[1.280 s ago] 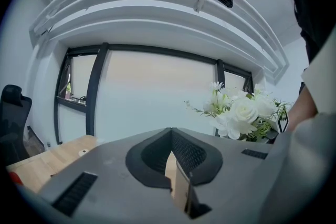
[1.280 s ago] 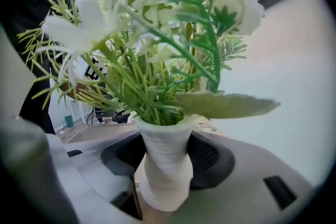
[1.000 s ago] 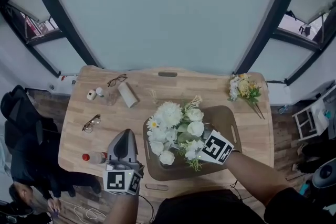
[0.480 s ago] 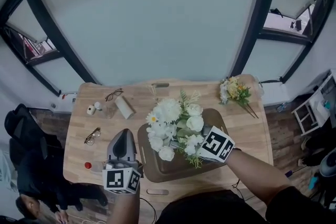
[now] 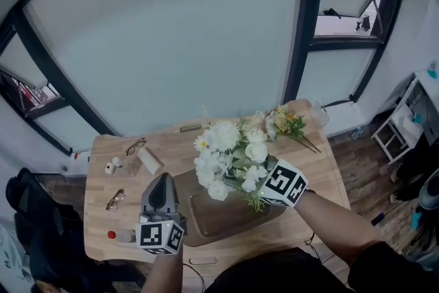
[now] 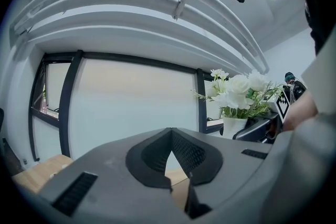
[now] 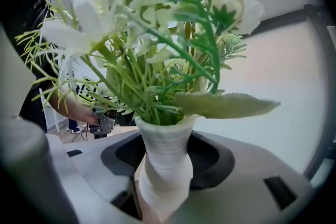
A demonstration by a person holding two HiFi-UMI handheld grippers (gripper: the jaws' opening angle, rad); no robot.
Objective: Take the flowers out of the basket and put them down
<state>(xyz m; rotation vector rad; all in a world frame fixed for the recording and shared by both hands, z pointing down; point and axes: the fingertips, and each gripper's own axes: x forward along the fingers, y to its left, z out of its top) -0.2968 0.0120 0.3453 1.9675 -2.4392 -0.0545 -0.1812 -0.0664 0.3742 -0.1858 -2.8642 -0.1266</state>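
A bunch of white flowers (image 5: 226, 151) stands in a white ribbed vase (image 7: 165, 165). My right gripper (image 5: 266, 178) is shut on the vase's narrow waist and holds it upright above the dark brown tray-like basket (image 5: 206, 216). The left gripper view shows the same flowers (image 6: 239, 92) and vase (image 6: 233, 126) at the right. My left gripper (image 5: 162, 180) hovers over the table at the basket's left edge, shut, with nothing in its jaws. A small yellow and white bouquet (image 5: 288, 123) lies at the table's far right corner.
On the wooden table (image 5: 309, 168) lie two pairs of glasses (image 5: 136, 145) (image 5: 114, 200), a white block (image 5: 149, 161), small white items (image 5: 110, 166) and a red-capped bottle (image 5: 118, 236). Windows and a wall stand behind the table. A white rack (image 5: 394, 137) stands at the right.
The flowers in their vase have risen off the basket and shifted toward the table's far right in my right gripper. My left gripper has stayed in place.
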